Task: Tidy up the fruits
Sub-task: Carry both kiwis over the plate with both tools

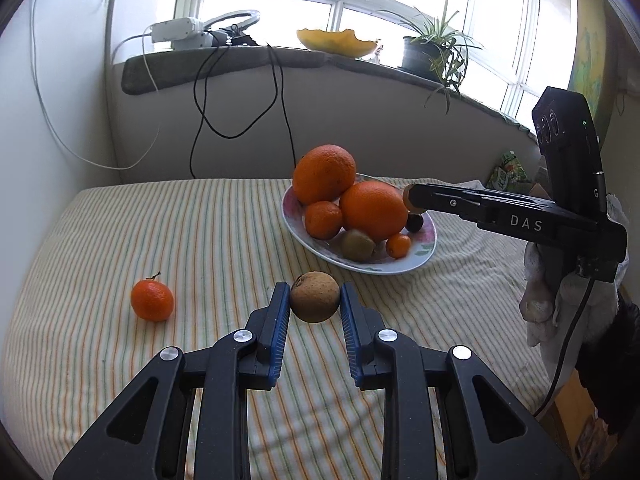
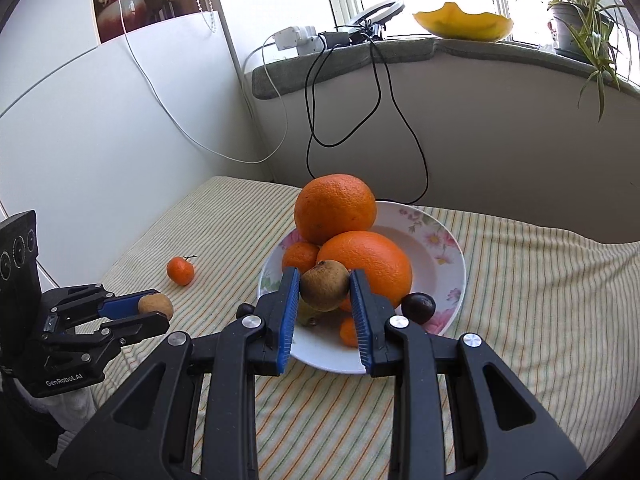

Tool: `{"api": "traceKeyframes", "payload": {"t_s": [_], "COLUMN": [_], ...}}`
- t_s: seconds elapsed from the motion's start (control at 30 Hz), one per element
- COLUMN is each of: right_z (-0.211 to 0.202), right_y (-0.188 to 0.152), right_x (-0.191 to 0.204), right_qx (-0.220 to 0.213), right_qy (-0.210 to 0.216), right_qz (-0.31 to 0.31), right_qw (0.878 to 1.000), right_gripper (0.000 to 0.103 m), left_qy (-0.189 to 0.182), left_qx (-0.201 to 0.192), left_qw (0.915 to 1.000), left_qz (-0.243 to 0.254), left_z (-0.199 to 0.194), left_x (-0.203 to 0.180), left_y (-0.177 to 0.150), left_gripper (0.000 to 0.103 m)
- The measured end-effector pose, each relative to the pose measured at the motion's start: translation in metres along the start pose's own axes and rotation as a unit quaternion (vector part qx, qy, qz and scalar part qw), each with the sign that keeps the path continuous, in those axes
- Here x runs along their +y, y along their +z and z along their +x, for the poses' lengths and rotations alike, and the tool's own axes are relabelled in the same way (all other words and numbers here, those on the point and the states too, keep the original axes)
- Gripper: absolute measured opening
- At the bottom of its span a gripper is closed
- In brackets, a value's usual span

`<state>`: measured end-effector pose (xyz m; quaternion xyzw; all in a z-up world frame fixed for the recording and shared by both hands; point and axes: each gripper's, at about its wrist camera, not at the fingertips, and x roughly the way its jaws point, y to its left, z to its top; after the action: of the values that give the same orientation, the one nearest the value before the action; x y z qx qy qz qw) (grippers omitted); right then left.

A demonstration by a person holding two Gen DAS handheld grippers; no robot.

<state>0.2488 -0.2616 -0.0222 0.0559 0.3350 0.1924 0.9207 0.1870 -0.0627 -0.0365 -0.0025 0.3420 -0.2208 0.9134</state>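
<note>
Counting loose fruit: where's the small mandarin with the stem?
The mandarin lies alone on the striped cloth, left of the left gripper, well apart from the plate.

**Surfaces and finishes on the table**

A woven striped cloth point(image 1: 160, 220) covers the table. The glossy ceramic plate point(image 2: 448, 256) has a floral print. The large oranges point(image 2: 335, 208) have dimpled, slightly shiny peel. A brown fruit point(image 1: 315, 297) looks rough and matt. Gripper arms are matt black plastic with ridged blue pads point(image 1: 282, 320) and shiny metal rivets point(image 1: 244, 335).
</note>
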Motion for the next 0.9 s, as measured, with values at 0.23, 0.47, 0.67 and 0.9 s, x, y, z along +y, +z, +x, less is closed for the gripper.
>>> {"api": "traceKeyframes", "payload": {"t_s": [0.23, 0.47, 0.67, 0.9], "right_z": [-0.003, 0.003, 0.012, 0.025], "right_y": [0.005, 0.007, 0.01, 0.013], "right_x": [-0.022, -0.038, -0.053, -0.064], "right_qx": [-0.008, -0.007, -0.002, 0.004], "right_qy": [-0.011, -0.018, -0.02, -0.017], "right_qz": [0.012, 0.019, 0.026, 0.036], "right_qw": [1.0, 1.0, 0.999, 0.999], "right_gripper": [0.027, 0.027, 0.027, 0.027], "left_qy": [-0.012, -0.027, -0.036, -0.039], "left_qx": [-0.002, 0.001, 0.006, 0.013], "left_qw": [0.9999, 0.9993, 0.9986, 0.9981], "left_qz": [0.012, 0.027, 0.038, 0.046], "left_z": [0.013, 0.031, 0.045, 0.058], "left_x": [-0.018, -0.037, -0.05, -0.057], "left_y": [0.013, 0.023, 0.028, 0.032], "left_gripper": [0.024, 0.024, 0.024, 0.024]}}
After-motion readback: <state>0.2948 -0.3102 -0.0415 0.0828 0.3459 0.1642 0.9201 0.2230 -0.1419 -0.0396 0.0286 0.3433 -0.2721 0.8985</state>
